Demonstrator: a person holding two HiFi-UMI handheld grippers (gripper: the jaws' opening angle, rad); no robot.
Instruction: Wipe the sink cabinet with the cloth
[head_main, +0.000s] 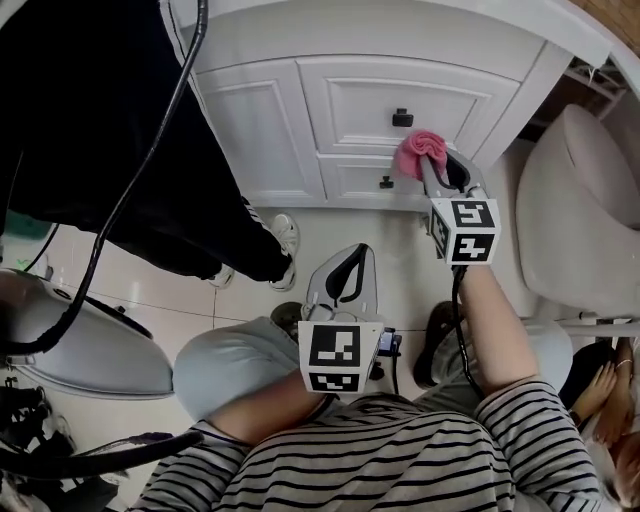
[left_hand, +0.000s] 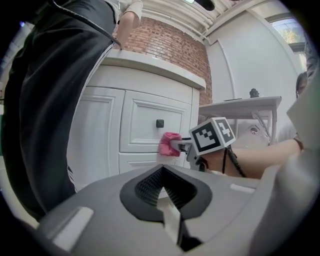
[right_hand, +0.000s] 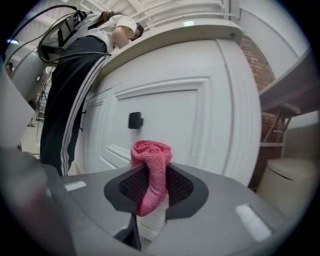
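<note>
The white sink cabinet (head_main: 300, 110) has panelled drawers with small black knobs (head_main: 402, 118). My right gripper (head_main: 432, 165) is shut on a bunched pink cloth (head_main: 418, 150), held against the drawer front just below and right of the upper knob. In the right gripper view the pink cloth (right_hand: 150, 167) sticks up between the jaws, close to the cabinet (right_hand: 190, 115). My left gripper (head_main: 345, 275) hangs lower, over the floor and away from the cabinet, shut with nothing in it. The left gripper view shows the cloth (left_hand: 170, 144) and the right gripper's marker cube (left_hand: 212, 135).
A person in black trousers (head_main: 110, 130) stands at the cabinet's left, feet (head_main: 285, 235) near its base. A white toilet (head_main: 580, 200) sits right of the cabinet. A black cable (head_main: 130, 190) hangs across the left. My knees (head_main: 230, 370) are below.
</note>
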